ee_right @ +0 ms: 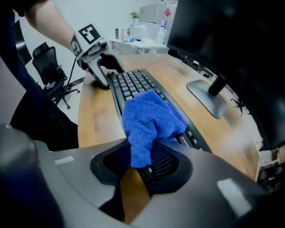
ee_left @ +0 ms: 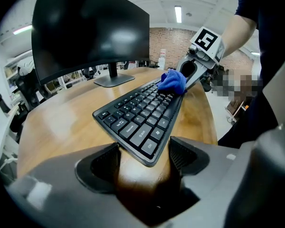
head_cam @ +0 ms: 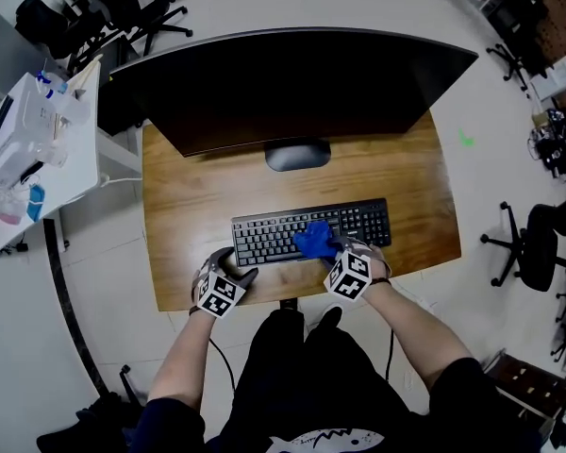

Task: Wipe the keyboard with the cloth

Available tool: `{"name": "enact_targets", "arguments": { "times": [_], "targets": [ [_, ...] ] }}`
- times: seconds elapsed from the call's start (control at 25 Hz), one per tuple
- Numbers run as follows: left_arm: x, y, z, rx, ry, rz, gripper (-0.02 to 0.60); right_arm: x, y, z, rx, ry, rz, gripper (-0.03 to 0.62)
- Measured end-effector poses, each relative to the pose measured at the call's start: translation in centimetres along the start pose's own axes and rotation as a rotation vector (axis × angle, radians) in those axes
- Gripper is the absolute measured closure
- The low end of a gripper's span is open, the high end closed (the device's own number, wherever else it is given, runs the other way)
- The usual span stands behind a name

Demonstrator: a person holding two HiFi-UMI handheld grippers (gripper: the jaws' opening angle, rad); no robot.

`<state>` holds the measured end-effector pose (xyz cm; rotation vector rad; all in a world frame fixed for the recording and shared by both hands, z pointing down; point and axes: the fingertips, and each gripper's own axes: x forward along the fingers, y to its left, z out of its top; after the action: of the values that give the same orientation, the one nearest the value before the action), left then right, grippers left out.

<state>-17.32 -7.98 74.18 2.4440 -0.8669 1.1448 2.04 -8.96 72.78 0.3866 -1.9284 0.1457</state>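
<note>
L gripper point(head_cam: 234, 270) at left-front corner of keyboard point(head_cam: 274, 234), 2 jaws spread w/ the corner between them; contact unclear. Black keyboard lies flat on wood desk point(head_cam: 189, 206), in front of monitor point(head_cam: 292, 83). Blue cloth point(head_cam: 313, 239) bunched on keys right of centre. R gripper point(head_cam: 340, 250) jaws pinch cloth's near edge.

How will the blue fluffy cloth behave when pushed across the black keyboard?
Probably floppy: the blue fluffy cloth bunches and droops from the right gripper. Its nap may snag on keys of the black keyboard. Likely light: one pinched edge carries it.
</note>
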Motion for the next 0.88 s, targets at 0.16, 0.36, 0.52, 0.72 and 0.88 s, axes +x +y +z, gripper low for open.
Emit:
{"name": "enact_targets", "arguments": {
  "times": [0.16,0.36,0.52,0.72,0.88],
  "targets": [
    [0.0,-0.1,0.0,-0.003,0.011,0.003,0.245,-1.8,-2.5,-4.4,0.139,0.022,-0.055,0.473],
    [0.0,0.1,0.1,0.000,0.017,0.004,0.245,-3.8,-4.8,-9.6,0.234,0.070,-0.108,0.474],
    [-0.1,0.0,0.2,0.000,0.021,0.009,0.245,-4.8,-5.8,-13.0,0.286,0.106,-0.153,0.477],
    [0.0,0.0,0.2,-0.003,0.036,0.008,0.245,-5.6,-6.6,-14.9,0.399,0.099,-0.185,0.480],
    [0.0,0.2,0.2,0.001,0.055,0.008,0.247,-6.4,-6.9,-13.6,0.578,-0.055,-0.160,0.485]
  ]
}}
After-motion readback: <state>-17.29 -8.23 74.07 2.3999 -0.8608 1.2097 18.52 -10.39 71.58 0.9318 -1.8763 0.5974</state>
